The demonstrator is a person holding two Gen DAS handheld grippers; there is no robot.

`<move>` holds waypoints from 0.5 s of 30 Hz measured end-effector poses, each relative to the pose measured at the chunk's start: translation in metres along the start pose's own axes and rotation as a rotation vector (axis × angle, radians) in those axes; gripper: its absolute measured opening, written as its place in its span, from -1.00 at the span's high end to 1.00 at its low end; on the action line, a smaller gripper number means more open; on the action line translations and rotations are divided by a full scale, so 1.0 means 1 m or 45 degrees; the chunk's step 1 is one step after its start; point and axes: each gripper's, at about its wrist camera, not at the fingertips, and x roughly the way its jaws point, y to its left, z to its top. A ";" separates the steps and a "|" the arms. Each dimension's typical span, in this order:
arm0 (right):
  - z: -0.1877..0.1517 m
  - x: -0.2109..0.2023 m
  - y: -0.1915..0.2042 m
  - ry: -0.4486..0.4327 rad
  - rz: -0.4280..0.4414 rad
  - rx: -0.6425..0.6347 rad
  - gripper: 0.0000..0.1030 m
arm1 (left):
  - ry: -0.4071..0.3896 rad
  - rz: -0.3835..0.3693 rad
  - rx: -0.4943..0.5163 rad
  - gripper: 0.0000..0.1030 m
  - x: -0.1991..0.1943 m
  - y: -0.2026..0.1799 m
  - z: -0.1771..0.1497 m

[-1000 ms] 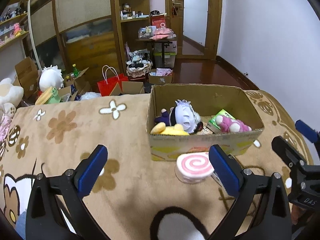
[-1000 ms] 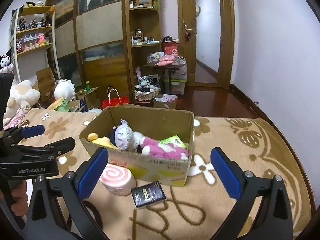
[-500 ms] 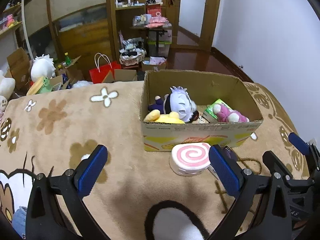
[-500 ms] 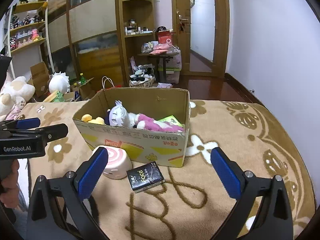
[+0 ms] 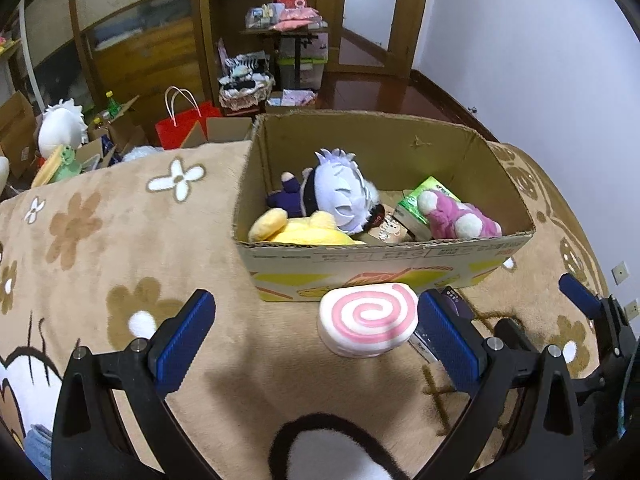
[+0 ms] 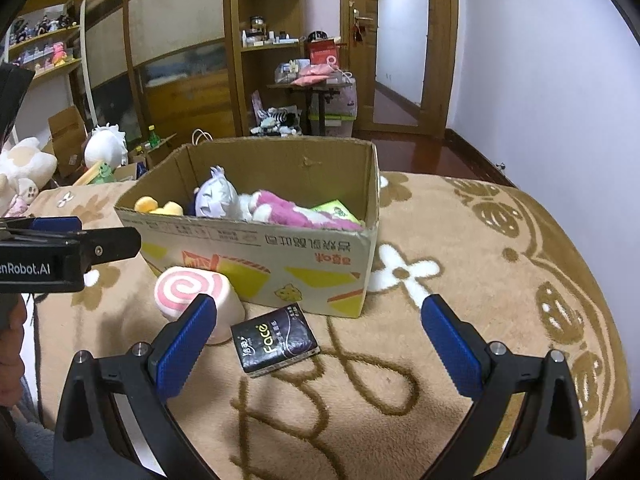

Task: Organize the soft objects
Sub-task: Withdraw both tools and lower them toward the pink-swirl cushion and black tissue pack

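A pink-and-white swirl roll cushion (image 5: 370, 324) lies on the tan blanket in front of a cardboard box (image 5: 384, 262); it also shows in the right wrist view (image 6: 198, 296). The box (image 6: 280, 252) holds a white-haired plush (image 5: 344, 196), a yellow plush (image 5: 300, 230), a pink plush (image 5: 460, 218) and a green pack (image 5: 428, 196). A black tissue pack (image 6: 276, 338) lies beside the roll. My left gripper (image 5: 312, 342) is open and empty, just short of the roll. My right gripper (image 6: 320, 346) is open and empty above the black pack.
The tan flower-patterned blanket (image 6: 460, 280) covers the surface. Beyond its far edge are a red bag (image 5: 182, 126), open cartons, a white plush (image 5: 62, 128), wooden shelves and a doorway. My right gripper appears at the right of the left wrist view (image 5: 592, 320).
Both grippers have moved forward and lower toward the box. The swirl roll and black pack now sit closer between the fingers. Both stay open.
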 end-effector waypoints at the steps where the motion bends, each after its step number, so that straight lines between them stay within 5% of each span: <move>1: -0.001 0.003 -0.001 0.011 0.000 0.005 -1.00 | 0.010 -0.010 -0.004 -0.95 0.003 0.000 0.001; 15: -0.009 0.038 0.002 0.114 0.028 0.024 -1.00 | 0.118 -0.097 0.008 -0.95 0.038 -0.019 0.001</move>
